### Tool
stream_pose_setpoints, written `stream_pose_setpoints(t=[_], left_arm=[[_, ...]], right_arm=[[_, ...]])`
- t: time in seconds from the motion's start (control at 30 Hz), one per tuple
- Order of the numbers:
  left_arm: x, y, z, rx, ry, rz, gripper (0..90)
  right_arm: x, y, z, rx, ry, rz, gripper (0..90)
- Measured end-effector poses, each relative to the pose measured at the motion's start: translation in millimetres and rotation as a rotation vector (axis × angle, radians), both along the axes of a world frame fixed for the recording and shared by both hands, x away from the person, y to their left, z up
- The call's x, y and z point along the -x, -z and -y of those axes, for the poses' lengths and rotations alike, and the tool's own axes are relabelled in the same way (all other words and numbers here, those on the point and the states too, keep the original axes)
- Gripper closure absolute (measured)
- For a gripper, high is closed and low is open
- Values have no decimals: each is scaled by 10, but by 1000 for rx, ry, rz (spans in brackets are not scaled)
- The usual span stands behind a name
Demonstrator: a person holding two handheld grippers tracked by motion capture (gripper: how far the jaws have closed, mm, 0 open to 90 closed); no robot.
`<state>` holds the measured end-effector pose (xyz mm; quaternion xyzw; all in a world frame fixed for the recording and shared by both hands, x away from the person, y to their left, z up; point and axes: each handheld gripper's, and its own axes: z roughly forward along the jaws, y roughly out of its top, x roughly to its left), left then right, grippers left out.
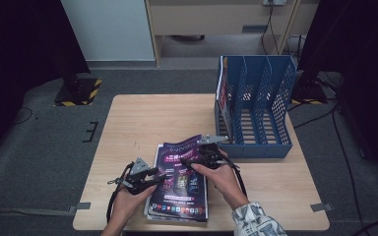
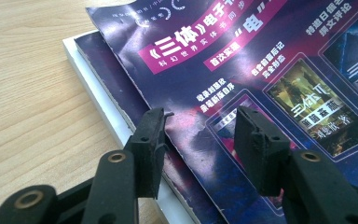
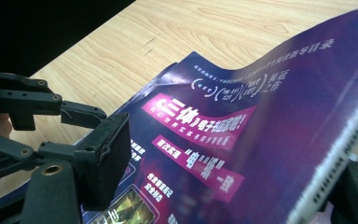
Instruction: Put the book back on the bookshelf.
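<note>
Stack of purple magazines (image 1: 179,189) at the near edge of the wooden table (image 1: 142,118), with the blue file rack (image 1: 256,110) standing at the far right. My left hand (image 1: 125,201) enters from the bottom edge, forearm angled up and slightly right, holding the left gripper (image 1: 153,178) level at the stack's left margin. In the left gripper view its jaws stand well apart over the top magazine (image 2: 242,74); the left jaw sits at that cover's left edge, the right jaw over the printed cover. They grasp nothing. My right hand (image 1: 224,177), with a patterned sleeve (image 1: 256,219) at the wrist, reaches up and left, holding the right gripper (image 1: 197,156) at the top magazine's far right corner, which is raised off the stack. In the right gripper view the cover (image 3: 261,121) curves upward between the jaws, its spine edge against the right jaw; the left jaw stands clear of the paper, so I cannot tell whether the gripper has firm hold.
</note>
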<state>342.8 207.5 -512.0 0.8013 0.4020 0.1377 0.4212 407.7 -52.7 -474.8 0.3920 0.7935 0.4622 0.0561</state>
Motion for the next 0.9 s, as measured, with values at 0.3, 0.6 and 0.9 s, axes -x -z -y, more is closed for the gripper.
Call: stream_pose_setpoints(t=[0.3,0.6,0.9], left_arm=[[-1,-1,-2,-1,1,0,519],[0,-1,0,-1,1,1,517],[-9,2,-9,12,11,-5,490]], right_arm=[[-26,27,-66,18,-5,7,330],[-43,53,-113,55,-2,-12,412],[-92,-15,-92,53,65,-28,715]])
